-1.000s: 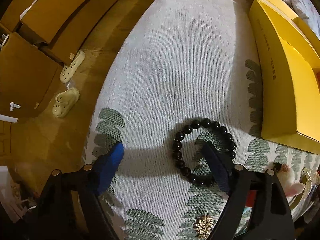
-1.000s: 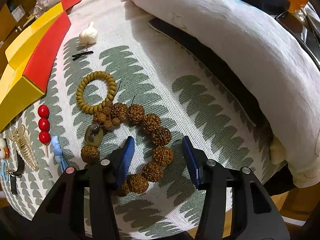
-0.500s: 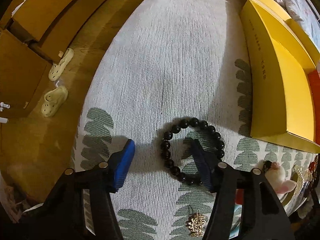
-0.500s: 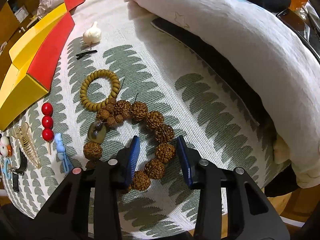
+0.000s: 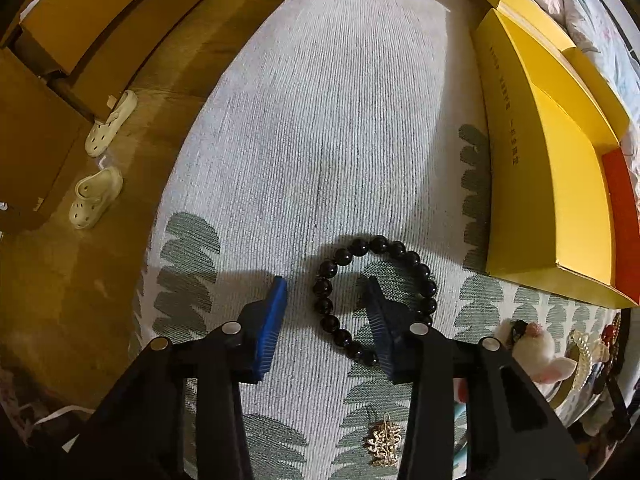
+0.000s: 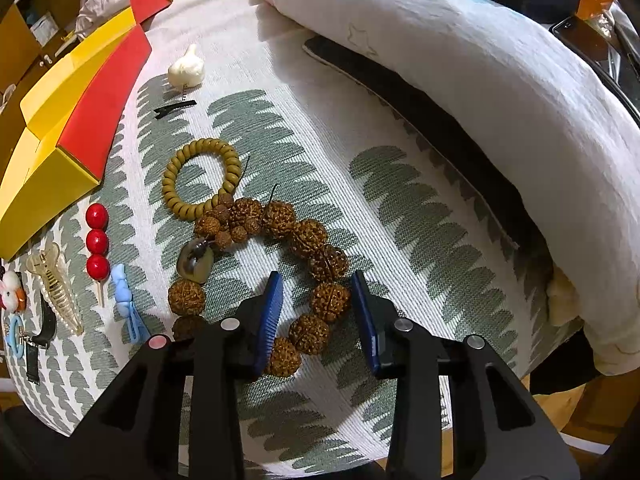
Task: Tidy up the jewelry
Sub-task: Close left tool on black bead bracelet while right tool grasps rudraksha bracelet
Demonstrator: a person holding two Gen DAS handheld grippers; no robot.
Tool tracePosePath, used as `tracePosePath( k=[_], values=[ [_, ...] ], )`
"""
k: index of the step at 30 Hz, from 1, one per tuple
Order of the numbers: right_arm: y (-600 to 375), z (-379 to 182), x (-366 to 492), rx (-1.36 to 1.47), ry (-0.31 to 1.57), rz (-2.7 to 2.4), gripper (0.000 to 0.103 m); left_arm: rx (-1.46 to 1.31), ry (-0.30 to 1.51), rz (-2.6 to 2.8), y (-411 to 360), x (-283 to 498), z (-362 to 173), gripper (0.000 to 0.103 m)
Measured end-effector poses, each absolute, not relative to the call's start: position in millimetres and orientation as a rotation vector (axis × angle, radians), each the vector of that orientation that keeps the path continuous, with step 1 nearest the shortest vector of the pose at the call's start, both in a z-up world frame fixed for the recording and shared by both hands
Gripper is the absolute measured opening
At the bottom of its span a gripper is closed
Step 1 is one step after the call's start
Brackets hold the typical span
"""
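Black, glossy round beads make up the bracelet [image 5: 372,300] lying in the lower middle of the left wrist view, on a ribbed white cloth with green leaf prints [image 5: 320,120]. The left gripper [image 5: 326,312] points down over it with its jaws closing: the left blue ribbed pad [image 5: 272,324] stands outside the ring, clear of the beads, the right pad inside it, so the ring's left arc lies between them with neither pad pressing yet.

Only the right wrist view shows the large brown bracelet of rough, wrinkled seed beads [image 6: 308,264], lower centre. The right gripper [image 6: 316,312] straddles its right-hand strand, jaws closing, with two or three beads between the blue pads; whether they touch is hard to tell. An olive ring of flat stacked discs [image 6: 202,180] touches the seed beads' upper end. Left of them lie three red balls on a stick [image 6: 97,242], a pale blue clip [image 6: 126,308] and a clear claw clip [image 6: 56,292]; further up, a small white garlic-shaped ornament [image 6: 187,70] sits above a black clip [image 6: 175,109].

A yellow cardboard box with a red lining [image 5: 548,184] fills the right of the left view and reappears in the upper left of the right view. A gold filigree brooch [image 5: 384,442] sits at the bottom of the left view, half behind the gripper's black frame. A crumpled white quilt [image 6: 480,80] crosses the upper right of the right view.
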State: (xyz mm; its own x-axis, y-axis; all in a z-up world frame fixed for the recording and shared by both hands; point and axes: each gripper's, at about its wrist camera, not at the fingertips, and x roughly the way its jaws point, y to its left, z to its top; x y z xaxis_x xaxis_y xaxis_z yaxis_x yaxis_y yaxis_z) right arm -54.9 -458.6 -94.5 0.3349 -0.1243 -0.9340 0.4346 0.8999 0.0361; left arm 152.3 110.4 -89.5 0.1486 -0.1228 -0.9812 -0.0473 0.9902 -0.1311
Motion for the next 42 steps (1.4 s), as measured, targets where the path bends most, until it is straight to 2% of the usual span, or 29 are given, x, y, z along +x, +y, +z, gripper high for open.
tracePosePath(
  k=[9, 16, 25, 40, 41, 42],
  values=[
    [-457.6, -93.4, -59.5, 0.302, 1.176, -0.379, 0.029, -0.165, 1.420, -0.065, 115.7, 154.4, -90.4, 0.031],
    [-456.6, -91.9, -60.2, 0.305, 1.177, -0.378, 0.027, -0.176, 1.410, -0.075, 116.1, 152.3, -88.6, 0.017],
    [-457.7, -89.6, -65.4, 0.319, 1.168, -0.373, 0.027, -0.191, 1.400, -0.090, 114.0, 149.1, -83.2, 0.010],
    [-463.4, -86.6, -72.1, 0.354, 1.149, -0.369, 0.025, -0.204, 1.380, -0.117, 114.2, 146.0, -76.7, 0.010],
    [-463.7, -85.8, -72.6, 0.354, 1.146, -0.370, 0.020, -0.205, 1.379, -0.119, 114.9, 145.8, -76.7, 0.010],
    [-463.9, -85.1, -73.1, 0.360, 1.141, -0.369, 0.020, -0.206, 1.378, -0.121, 115.7, 145.5, -76.7, 0.010]
  ],
)
